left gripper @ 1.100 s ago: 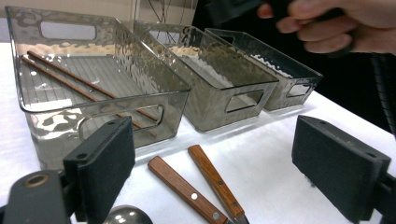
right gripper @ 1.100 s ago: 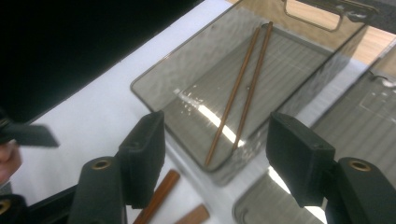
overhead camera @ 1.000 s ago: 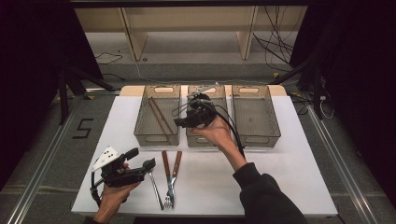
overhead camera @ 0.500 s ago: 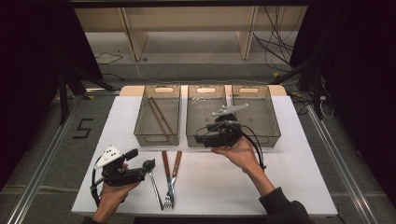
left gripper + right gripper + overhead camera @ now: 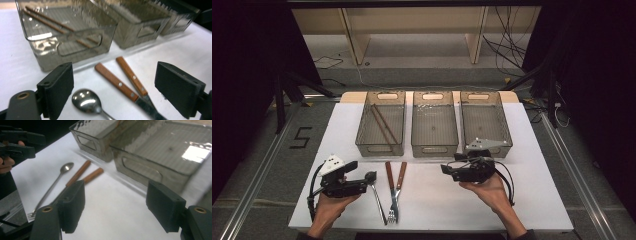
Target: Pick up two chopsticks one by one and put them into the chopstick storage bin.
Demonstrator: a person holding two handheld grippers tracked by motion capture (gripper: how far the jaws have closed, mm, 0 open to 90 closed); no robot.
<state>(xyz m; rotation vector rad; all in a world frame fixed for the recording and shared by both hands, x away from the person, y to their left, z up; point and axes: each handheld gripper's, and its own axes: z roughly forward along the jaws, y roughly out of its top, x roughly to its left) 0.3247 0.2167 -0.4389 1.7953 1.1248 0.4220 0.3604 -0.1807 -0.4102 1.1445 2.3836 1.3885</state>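
A white worktop [image 5: 532, 200] carries three clear bins side by side; the left bin [image 5: 381, 123] already holds a pair of chopsticks [image 5: 382, 122]. My right gripper [image 5: 447, 170] has its jaws apart with nothing between them, just opened wider, aimed toward the cutlery, likely to fetch the next piece. My left gripper [image 5: 368, 176] waits wide open by the spoon [image 5: 374, 192], beside what look like a fork [image 5: 391, 192] and a knife [image 5: 398, 190] with wooden handles.

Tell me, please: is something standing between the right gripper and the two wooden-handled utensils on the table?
Nothing visible does. The right gripper, jaws open, points left over bare white table toward the wooden-handled utensils. The three bins stand farther back, off that path.
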